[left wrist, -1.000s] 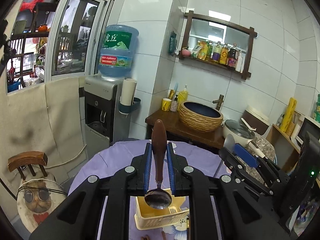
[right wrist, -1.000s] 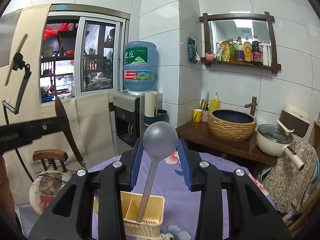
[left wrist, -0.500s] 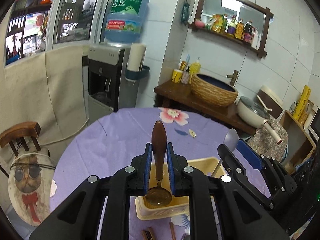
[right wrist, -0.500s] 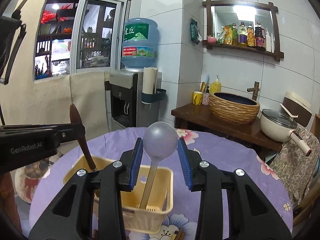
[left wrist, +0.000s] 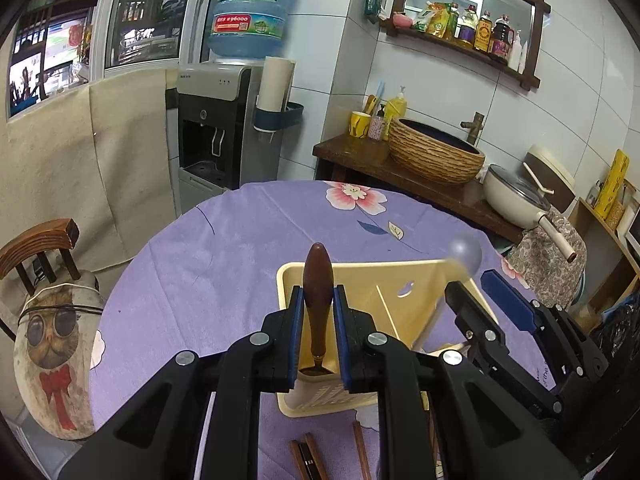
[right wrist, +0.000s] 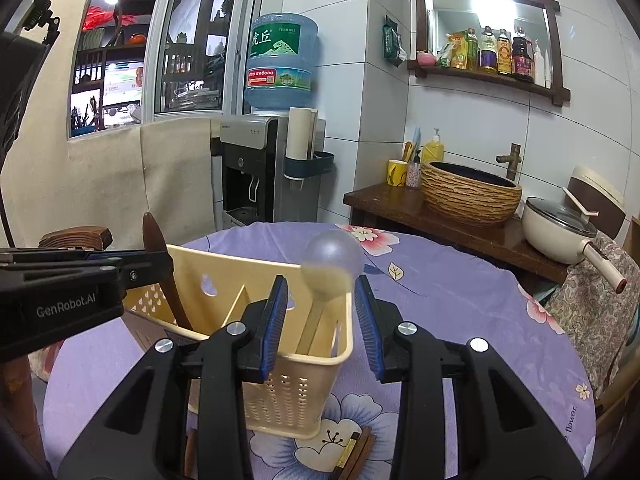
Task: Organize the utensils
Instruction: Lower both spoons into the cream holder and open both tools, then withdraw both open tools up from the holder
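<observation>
The left gripper (left wrist: pixel 318 340) clamps a dark wooden-handled spoon (left wrist: pixel 317 280), bowl down inside the pale yellow perforated plastic caddy (right wrist: pixel 280 384) at frame centre. Lower it straight, then release. The right gripper (right wrist: pixel 322 322) stands wide around the grey long-stemmed ladle (right wrist: pixel 331 266).

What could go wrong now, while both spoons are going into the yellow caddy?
1. The right gripper looks open and the grey spoon is blurred, probably falling; its heavy head could tip the light caddy.
2. The left gripper holds the wooden-handled spoon inside the caddy; lifting before opening could drag the caddy.
3. The chopsticks lie against the caddy's base, so a nudged caddy may scatter them.
</observation>
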A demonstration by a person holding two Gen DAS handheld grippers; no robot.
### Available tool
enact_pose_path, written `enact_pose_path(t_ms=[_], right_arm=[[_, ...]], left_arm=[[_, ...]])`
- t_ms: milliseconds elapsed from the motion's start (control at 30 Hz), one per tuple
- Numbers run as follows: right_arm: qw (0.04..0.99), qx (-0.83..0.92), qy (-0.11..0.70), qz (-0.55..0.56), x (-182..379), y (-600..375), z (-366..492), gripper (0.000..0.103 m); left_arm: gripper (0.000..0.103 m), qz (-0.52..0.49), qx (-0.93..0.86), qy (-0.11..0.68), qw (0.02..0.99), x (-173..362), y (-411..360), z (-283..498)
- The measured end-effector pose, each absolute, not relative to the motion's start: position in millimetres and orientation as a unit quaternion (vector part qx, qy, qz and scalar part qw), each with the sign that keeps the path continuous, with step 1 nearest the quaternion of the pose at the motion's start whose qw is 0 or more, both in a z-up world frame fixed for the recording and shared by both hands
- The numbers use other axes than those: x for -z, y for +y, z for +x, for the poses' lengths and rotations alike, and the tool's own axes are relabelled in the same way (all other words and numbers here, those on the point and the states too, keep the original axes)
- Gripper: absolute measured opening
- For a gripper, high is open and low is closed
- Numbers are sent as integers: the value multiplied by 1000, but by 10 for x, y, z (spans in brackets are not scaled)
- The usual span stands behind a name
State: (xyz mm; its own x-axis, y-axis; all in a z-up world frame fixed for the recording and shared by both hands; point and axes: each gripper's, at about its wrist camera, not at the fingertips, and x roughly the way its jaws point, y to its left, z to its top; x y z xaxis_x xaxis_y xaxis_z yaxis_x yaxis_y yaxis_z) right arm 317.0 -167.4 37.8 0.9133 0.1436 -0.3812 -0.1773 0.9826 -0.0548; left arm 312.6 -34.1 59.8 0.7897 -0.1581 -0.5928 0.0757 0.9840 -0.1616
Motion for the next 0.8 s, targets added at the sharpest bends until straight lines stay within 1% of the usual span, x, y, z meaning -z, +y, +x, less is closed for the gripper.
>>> enact_pose_path(t_ms=[133, 200, 233, 267, 300, 367, 400, 467, 500, 567, 600, 633, 667, 800], right_arm=[[978, -81, 185, -43, -366, -1693, 3162, 37], [979, -85, 182, -35, -377, -1727, 3145, 46], [979, -87, 181, -30, -393, -1753, 3130, 54], [980, -88, 178, -24, -407, -1778, 3105, 59], [981, -89, 174, -21, -425, -1796, 3069, 59], [982, -84, 166, -24, -457, -1819, 3004, 59], [983, -83, 165, -23, -471, -1838, 2970, 59], [981, -87, 170, -15, -489, -1883, 2897, 65], [980, -91, 176, -11, -486, -1900, 2864, 67], [978, -92, 188, -7, -471, -1939, 2770, 67], [977, -91, 193, -8, -457, -1951, 2731, 68], [976, -91, 200, -9, -438, -1967, 2682, 68], [974, -92, 207, -8, -416, -1987, 2635, 68], [964, -92, 250, 3, -281, -2065, 2507, 71]], left_arm=[[15, -56, 61, 315, 946, -592, -364, 3101], [16, -59, 62, 308, 948, -614, -349, 3077], [18, -56, 57, 298, 951, -641, -335, 3038], [24, -51, 55, 290, 954, -673, -329, 2997], [29, -47, 55, 283, 956, -702, -334, 2958], [47, -45, 53, 264, 962, -785, -303, 2838], [52, -46, 53, 254, 965, -820, -288, 2778], [67, -51, 51, 235, 969, -874, -252, 2623], [71, -51, 50, 231, 970, -884, -253, 2583], [85, -47, 45, 224, 972, -881, -232, 2464], [88, -46, 43, 223, 973, -874, -228, 2427], [94, -46, 40, 221, 973, -852, -208, 2369], [97, -46, 37, 221, 973, -821, -185, 2318], [97, -46, 26, 244, 968, -653, -107, 2196]])
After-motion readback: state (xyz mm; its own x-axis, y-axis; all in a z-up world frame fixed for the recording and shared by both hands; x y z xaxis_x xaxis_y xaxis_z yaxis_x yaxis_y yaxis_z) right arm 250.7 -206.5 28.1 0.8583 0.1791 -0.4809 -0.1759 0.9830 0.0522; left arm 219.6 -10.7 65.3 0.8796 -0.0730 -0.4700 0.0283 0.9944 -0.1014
